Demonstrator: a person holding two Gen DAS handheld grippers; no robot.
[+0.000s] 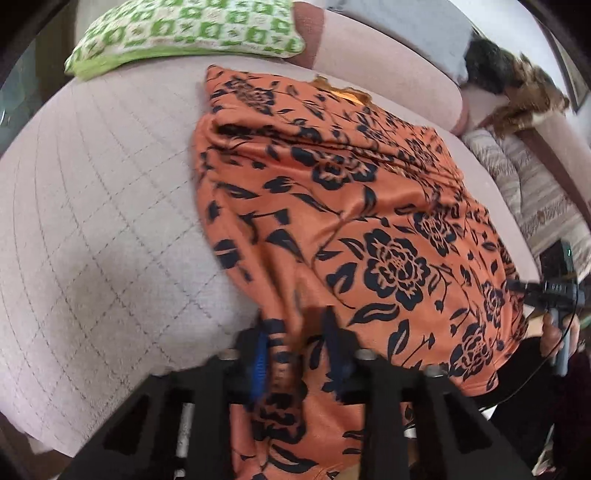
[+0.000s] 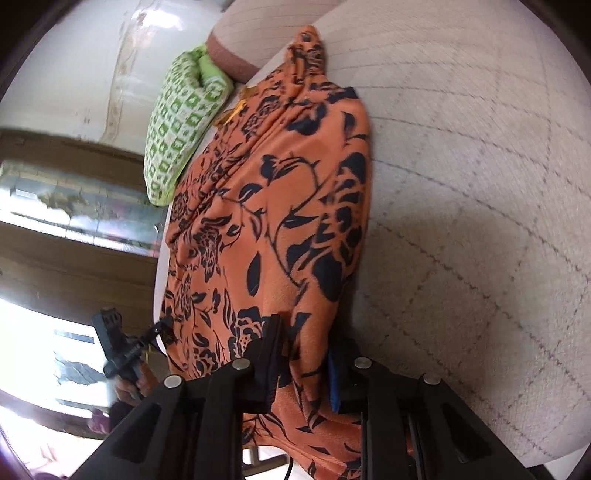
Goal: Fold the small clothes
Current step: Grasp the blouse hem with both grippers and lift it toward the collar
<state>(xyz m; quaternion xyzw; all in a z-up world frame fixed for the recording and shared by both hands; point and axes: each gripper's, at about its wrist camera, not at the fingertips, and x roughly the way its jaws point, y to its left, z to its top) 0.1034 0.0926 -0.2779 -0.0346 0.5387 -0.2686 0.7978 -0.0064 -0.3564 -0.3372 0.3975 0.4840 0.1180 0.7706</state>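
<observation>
Left wrist view: your left gripper is clamped on the near hem of the orange floral garment, which lies spread across the quilted sofa seat below the green checked cushion. Right wrist view: your right gripper pinches another edge of the garment, lifting it off the seat beside the cushion.

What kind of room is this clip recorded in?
Probably a living room at home. The orange floral garment lies on a quilted beige sofa seat, a green-and-white patterned cushion rests by the sofa's armrest, and a window shows beside it.
</observation>
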